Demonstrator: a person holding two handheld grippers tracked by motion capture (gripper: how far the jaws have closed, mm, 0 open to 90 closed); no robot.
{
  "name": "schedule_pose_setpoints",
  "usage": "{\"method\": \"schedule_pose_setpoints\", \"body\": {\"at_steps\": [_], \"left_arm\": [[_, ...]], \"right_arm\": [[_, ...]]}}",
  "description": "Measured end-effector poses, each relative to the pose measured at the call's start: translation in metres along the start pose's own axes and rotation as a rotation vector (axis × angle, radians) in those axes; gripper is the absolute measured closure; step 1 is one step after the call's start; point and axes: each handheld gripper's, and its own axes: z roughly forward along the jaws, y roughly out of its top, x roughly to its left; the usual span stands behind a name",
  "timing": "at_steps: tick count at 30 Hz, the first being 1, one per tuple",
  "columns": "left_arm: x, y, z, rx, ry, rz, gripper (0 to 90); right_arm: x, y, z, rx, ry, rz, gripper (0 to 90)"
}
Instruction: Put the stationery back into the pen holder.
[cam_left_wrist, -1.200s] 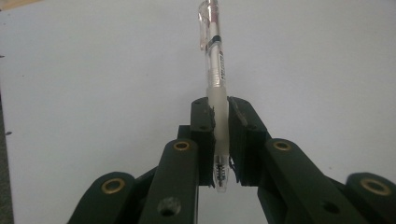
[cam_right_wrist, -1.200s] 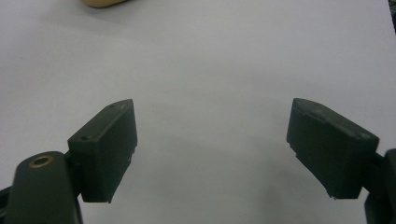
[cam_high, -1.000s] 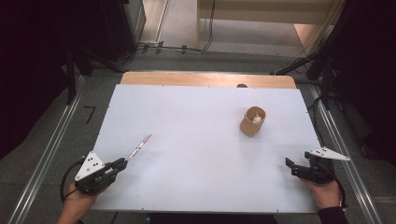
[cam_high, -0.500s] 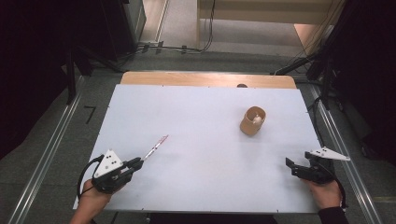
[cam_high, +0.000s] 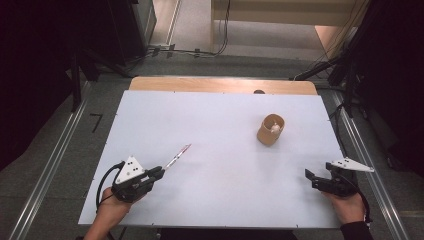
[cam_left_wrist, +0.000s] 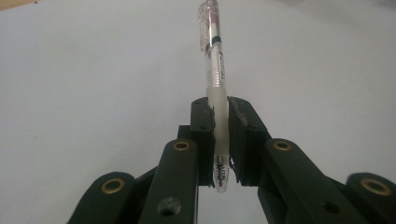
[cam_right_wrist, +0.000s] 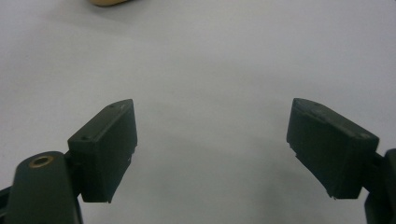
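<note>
Clear pen (cam_high: 177, 156) in low left tool (cam_high: 159, 171)

A broad white rectangular tabletop (cam_high: 220, 145) with a matte, unmarked surface sits over a light wooden board (cam_high: 220, 84) whose far strip shows along the 12 o'clock edge. A short tan cylindrical cup (cam_high: 270, 129), open at the top with something small and pale inside, rests directly on the white surface toward 2 o'clock from the table's centre, well apart from every edge. In the right gripper view the cup's tan rim (cam_right_wrist: 108, 2) shows at the 11 o'clock edge.
</note>
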Motion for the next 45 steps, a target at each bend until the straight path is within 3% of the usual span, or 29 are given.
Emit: {"method": "schedule_pose_setpoints", "body": {"at_steps": [17, 45], "left_arm": [[-0.011, 0.017, 0.026, 0.017, -0.014, 0.008, 81.6], [-0.026, 0.038, 0.05, 0.011, -0.05, 0.023, 81.6]], "right_arm": [[-0.001, 0.0, -0.001, -0.004, 0.003, 0.001, 14.9], [0.0, 0.0, -0.002, -0.01, 0.003, -0.005, 14.9]]}}
